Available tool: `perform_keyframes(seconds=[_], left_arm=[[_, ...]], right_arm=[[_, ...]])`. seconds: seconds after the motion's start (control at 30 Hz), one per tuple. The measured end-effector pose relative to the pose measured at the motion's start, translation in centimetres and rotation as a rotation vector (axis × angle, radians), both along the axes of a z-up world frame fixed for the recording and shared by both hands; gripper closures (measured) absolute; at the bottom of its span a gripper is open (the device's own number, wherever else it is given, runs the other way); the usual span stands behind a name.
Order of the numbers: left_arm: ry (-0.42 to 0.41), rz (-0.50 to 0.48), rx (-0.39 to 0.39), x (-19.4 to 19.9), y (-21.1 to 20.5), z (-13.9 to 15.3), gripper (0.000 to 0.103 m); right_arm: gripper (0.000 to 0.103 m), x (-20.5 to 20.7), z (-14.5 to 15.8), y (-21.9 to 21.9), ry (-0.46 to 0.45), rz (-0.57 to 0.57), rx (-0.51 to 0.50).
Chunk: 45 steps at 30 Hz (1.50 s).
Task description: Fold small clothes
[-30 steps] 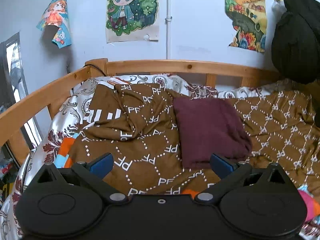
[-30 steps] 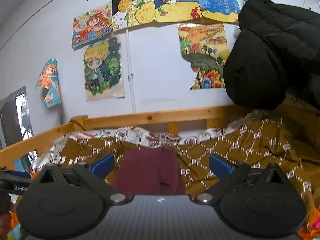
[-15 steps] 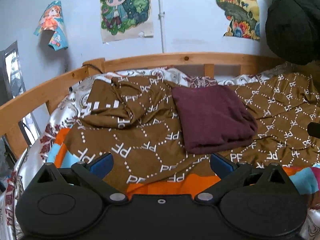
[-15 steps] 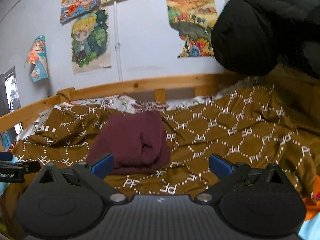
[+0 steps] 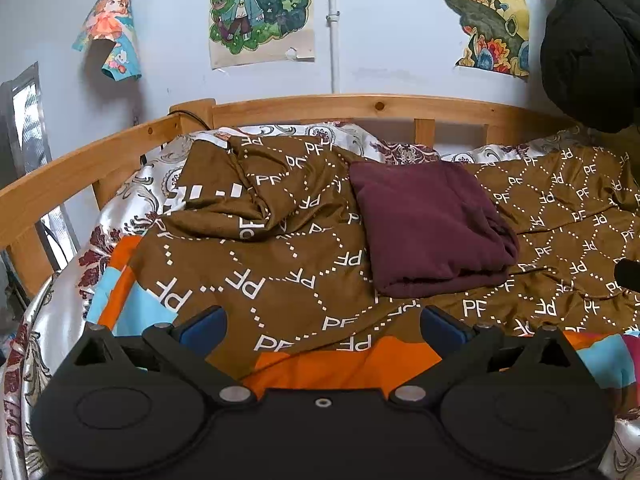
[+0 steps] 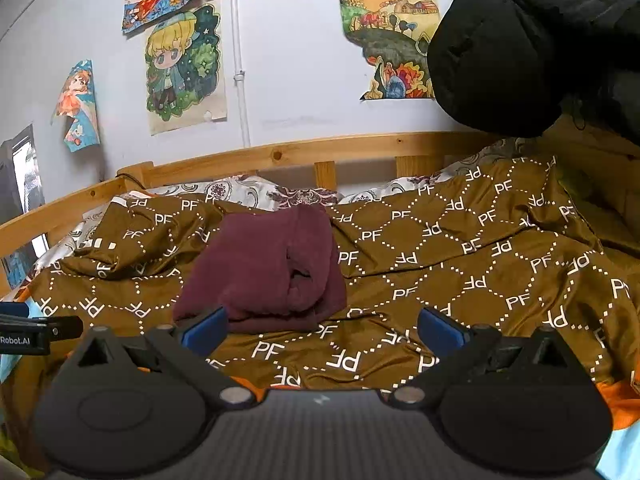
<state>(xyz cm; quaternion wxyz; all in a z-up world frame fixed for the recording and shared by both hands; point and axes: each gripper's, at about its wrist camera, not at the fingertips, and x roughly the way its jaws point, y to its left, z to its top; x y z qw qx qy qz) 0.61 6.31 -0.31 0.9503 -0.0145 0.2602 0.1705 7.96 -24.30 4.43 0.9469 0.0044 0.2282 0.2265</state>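
Observation:
A folded maroon garment [image 5: 428, 228] lies on the brown patterned bedspread [image 5: 280, 256], in the middle of the bed; it also shows in the right wrist view [image 6: 268, 268]. My left gripper [image 5: 320, 326] is open and empty, held back from the garment's near edge. My right gripper [image 6: 320, 326] is open and empty, its left finger [image 6: 204, 328] just in front of the garment's near corner. The left gripper's body shows at the left edge of the right wrist view [image 6: 36, 330].
A wooden bed rail [image 5: 360, 106] runs along the back and left. A black jacket [image 6: 540, 44] hangs at the upper right. Posters [image 5: 260, 8] cover the wall. An orange and blue blanket [image 5: 344, 364] lies at the near edge.
Both grippers have pulled back and risen from the folded garment, so more of the bed shows. The garment stays put. Both stay open.

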Motion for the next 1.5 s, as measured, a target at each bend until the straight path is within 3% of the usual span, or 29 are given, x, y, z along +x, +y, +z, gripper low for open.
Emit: perform_keyframes(seconds=[1.5], left_arm=[[0.009, -0.005, -0.001, -0.06, -0.47, -0.21, 0.001]], right_arm=[[0.000, -0.03, -0.16, -0.06, 0.009, -0.007, 0.007]])
